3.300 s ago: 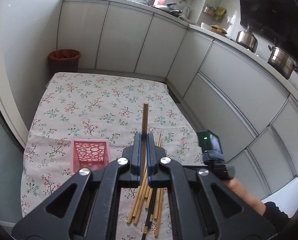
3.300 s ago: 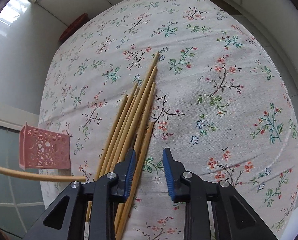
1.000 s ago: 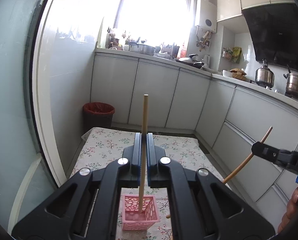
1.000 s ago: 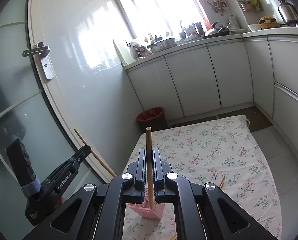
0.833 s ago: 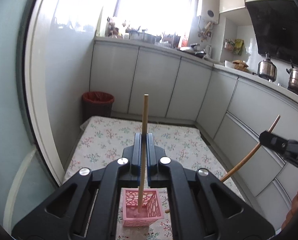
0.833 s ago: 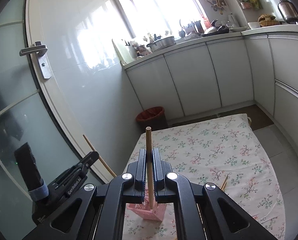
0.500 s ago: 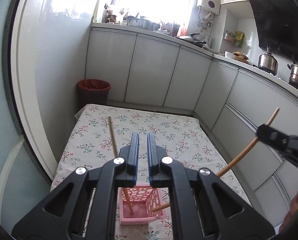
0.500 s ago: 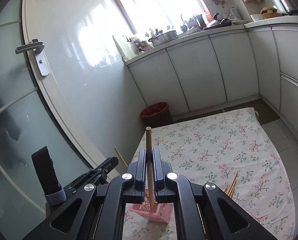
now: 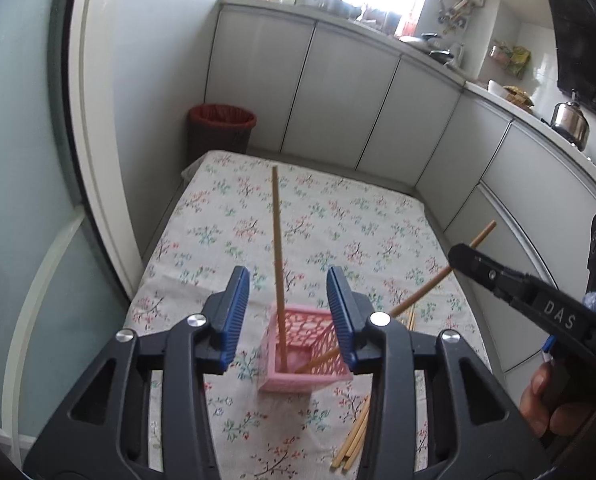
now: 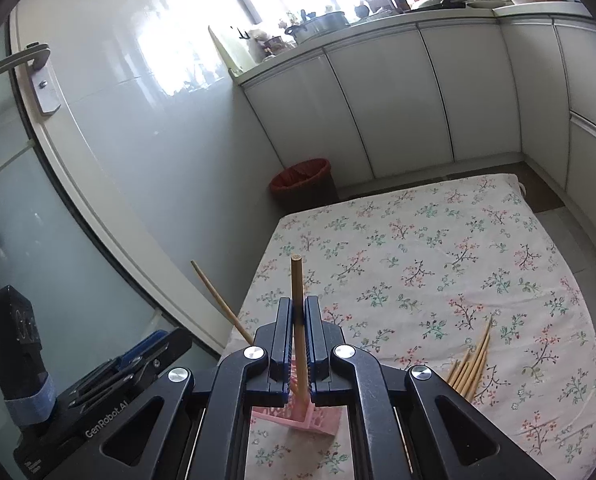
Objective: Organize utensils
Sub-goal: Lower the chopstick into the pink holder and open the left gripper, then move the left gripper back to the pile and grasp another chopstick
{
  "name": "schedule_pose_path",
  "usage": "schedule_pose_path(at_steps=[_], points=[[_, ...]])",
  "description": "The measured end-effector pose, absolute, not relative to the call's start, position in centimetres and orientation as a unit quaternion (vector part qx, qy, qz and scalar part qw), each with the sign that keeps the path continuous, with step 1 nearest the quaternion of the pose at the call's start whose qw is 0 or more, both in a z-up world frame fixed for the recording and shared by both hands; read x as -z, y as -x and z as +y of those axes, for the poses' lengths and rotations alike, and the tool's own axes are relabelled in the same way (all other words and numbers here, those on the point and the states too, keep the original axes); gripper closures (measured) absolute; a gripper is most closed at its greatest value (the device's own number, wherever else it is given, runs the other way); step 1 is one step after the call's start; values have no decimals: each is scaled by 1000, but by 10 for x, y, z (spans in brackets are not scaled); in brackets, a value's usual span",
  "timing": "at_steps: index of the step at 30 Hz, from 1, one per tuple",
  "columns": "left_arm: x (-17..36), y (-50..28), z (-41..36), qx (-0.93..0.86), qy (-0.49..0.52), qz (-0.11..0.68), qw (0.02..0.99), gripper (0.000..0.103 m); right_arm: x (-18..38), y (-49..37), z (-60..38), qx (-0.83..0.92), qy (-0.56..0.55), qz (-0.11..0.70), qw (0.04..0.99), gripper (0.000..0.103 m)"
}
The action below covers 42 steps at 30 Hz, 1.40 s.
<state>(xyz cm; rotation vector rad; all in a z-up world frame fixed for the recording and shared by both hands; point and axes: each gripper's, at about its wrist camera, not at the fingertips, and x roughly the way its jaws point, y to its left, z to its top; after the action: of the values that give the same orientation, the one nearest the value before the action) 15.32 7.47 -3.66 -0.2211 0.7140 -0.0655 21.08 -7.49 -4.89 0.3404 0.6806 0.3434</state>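
A pink lattice basket [image 9: 298,322] stands on the flowered tablecloth [image 9: 338,216]. One wooden chopstick [image 9: 277,264] stands in it, free of my left gripper [image 9: 288,312], which is open just above the basket. My right gripper [image 10: 298,344] is shut on a second chopstick [image 10: 298,312] whose lower end reaches into the basket [image 10: 310,420]. In the left wrist view that chopstick [image 9: 422,292] slants from the right gripper [image 9: 464,258] down into the basket. Several loose chopsticks [image 10: 472,364] lie on the cloth to the basket's right.
A red-lined bin [image 9: 222,126] stands on the floor beyond the table's far end. White cabinets [image 9: 338,92] run behind and to the right. A glass door [image 10: 78,180] stands close on the table's left. The left gripper shows at lower left in the right wrist view [image 10: 110,376].
My left gripper opened and let its chopstick go into the basket; it now leans there. My right gripper lowered its chopstick tip into the basket.
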Motion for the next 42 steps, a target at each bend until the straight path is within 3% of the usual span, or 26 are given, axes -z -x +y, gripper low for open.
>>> schedule_pose_path(at_steps=[2, 4, 6, 13, 21, 27, 38, 42], points=[[39, -150, 75, 31, 103, 356, 928, 49, 52, -214, -76, -176, -178, 325, 912, 93], [40, -148, 74, 32, 98, 359, 928, 44, 51, -215, -80, -179, -191, 323, 909, 75], [40, -146, 72, 37, 92, 365, 926, 43, 46, -212, -85, -177, -199, 316, 911, 66], [44, -138, 56, 73, 83, 391, 914, 30, 28, -192, -113, -161, -199, 309, 916, 50], [61, -132, 12, 126, 54, 434, 890, 23, 41, -171, -157, -99, -178, 360, 910, 36], [81, -130, -26, 151, 11, 459, 875, 23, 60, -157, -188, -51, -153, 406, 899, 29], [123, -155, -96, 160, -45, 507, 846, 24, 128, -146, -236, 16, -141, 521, 842, 28], [141, -168, -109, 143, -73, 519, 840, 48, 141, -138, -252, 29, -159, 532, 831, 28]])
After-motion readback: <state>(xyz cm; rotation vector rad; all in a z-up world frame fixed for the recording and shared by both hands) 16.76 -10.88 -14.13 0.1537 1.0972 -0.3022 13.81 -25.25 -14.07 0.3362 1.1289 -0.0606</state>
